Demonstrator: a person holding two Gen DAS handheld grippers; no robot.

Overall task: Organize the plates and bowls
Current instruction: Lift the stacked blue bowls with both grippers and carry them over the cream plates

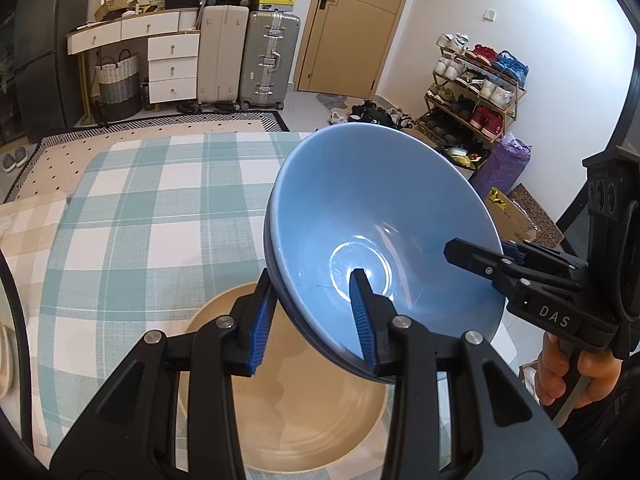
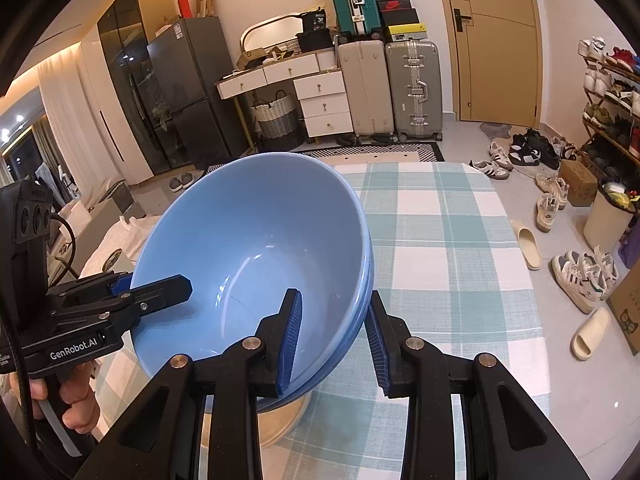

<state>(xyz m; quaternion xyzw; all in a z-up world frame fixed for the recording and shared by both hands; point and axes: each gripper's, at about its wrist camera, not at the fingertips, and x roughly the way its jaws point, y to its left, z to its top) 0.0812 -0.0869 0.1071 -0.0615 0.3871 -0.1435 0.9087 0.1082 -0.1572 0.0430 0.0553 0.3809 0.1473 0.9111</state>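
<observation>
Two nested light-blue bowls hang tilted in the air above the table, held from both sides. My left gripper is shut on the stack's near rim, one finger inside and one outside. My right gripper clamps the opposite rim the same way. In the left wrist view the right gripper reaches in from the right. In the right wrist view the left gripper comes in from the left over the blue bowls. Directly below sits a wide beige bowl, partly hidden in the right wrist view.
A teal and white checked cloth covers the table. Shoes and slippers lie on the floor to its right, beside a shoe rack. Suitcases, a white dresser and a door stand beyond.
</observation>
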